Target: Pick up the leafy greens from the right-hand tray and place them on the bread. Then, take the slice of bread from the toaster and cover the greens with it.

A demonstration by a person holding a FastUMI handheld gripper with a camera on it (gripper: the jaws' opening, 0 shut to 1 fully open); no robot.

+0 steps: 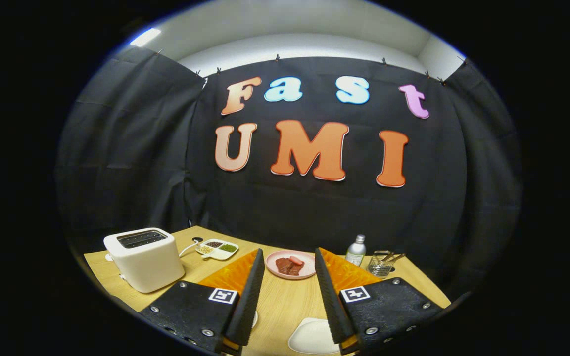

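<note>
- The gripper (289,291) hangs above the wooden table (285,301), its fingers spread wide with nothing between them.
- A white toaster (145,258) stands ahead of the fingers to the left; whether bread sits in its slots cannot be told.
- Beyond the fingers lies a pink plate (292,265) with reddish-brown food.
- A small bottle (356,250) and a wire holder (382,263) stand to the right.
- A divided dish (218,248) sits behind the toaster.
- A white plate (313,336) lies under the fingers.
</note>
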